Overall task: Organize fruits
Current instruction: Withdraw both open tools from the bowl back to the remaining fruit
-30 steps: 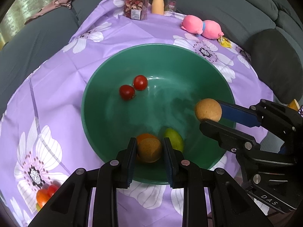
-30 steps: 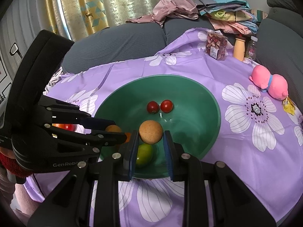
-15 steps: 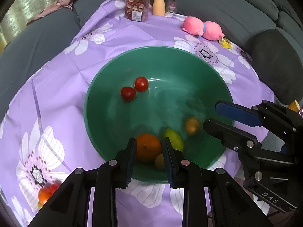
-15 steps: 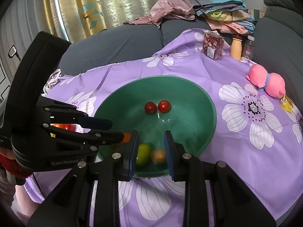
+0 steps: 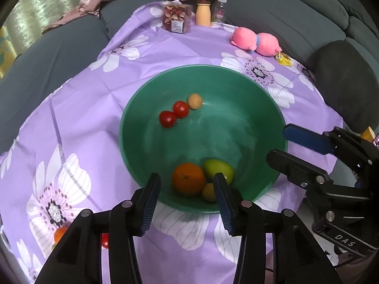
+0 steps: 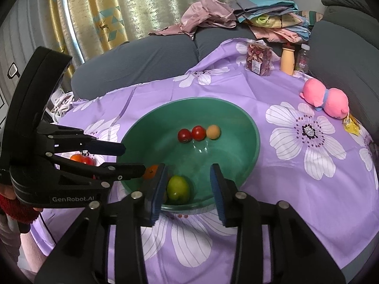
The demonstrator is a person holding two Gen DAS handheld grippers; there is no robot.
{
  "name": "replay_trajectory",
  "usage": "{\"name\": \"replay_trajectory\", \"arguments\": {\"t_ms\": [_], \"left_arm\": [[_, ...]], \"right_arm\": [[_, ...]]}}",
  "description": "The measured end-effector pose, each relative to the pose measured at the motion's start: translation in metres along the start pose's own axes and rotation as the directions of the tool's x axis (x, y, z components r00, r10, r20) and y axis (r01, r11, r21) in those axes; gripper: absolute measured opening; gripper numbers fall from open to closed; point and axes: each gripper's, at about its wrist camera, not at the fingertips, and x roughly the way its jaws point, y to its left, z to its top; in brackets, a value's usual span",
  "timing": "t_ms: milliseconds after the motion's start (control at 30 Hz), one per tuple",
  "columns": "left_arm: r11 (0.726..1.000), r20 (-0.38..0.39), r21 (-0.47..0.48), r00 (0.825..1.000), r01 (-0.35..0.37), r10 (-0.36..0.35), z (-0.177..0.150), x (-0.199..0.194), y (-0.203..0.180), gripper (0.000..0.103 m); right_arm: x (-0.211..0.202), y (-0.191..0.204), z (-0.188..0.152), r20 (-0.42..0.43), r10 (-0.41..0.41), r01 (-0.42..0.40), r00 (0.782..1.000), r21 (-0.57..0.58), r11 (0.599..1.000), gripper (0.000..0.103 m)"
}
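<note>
At the centre of both views sits a round, smooth green bowl (image 5: 272, 108) holding the fruit: two glossy red cherry tomatoes (image 5: 174, 114) touching one another, a small tan, matte round fruit (image 5: 195, 101) just beside them, and at the lower rim a dimpled orange (image 5: 188, 181), a smooth green oval fruit (image 5: 219, 170) and a second small tan fruit (image 5: 209, 191) bunched together. Low in the left wrist view, the left gripper (image 5: 187, 195) hangs over that near cluster, its ribbed jaws opening with nothing clamped between them. The right gripper (image 6: 188, 187) is likewise opening and empty above the bowl's near edge. Under the bowl lies a thin purple cloth (image 5: 94, 108) printed with white flowers. Farther up are a pink plush toy (image 5: 255, 42) and a clear box of dried petals (image 5: 176, 17).
</note>
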Motion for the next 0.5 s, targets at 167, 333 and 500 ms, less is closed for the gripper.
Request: {"name": "replay_trajectory", "arguments": {"t_ms": [167, 333, 500], "left_arm": [[0.999, 0.012, -0.033, 1.000, 0.006, -0.005, -0.011, -0.007, 0.006, 0.061], [0.997, 0.010, -0.079, 1.000, -0.008, 0.009, -0.029, -0.013, 0.017, 0.061], [0.991, 0.019, -0.131, 0.999, -0.024, 0.026, -0.051, -0.024, 0.032, 0.061]], "right_arm": [[-0.009, -0.001, -0.003, 0.014, -0.007, 0.006, 1.000, 0.026, 1.000, 0.052], [-0.021, 0.002, -0.008, 0.036, 0.001, -0.003, 0.999, 0.037, 0.999, 0.056], [-0.030, 0.013, -0.013, 0.044, 0.023, -0.023, 0.999, 0.017, 1.000, 0.056]]}}
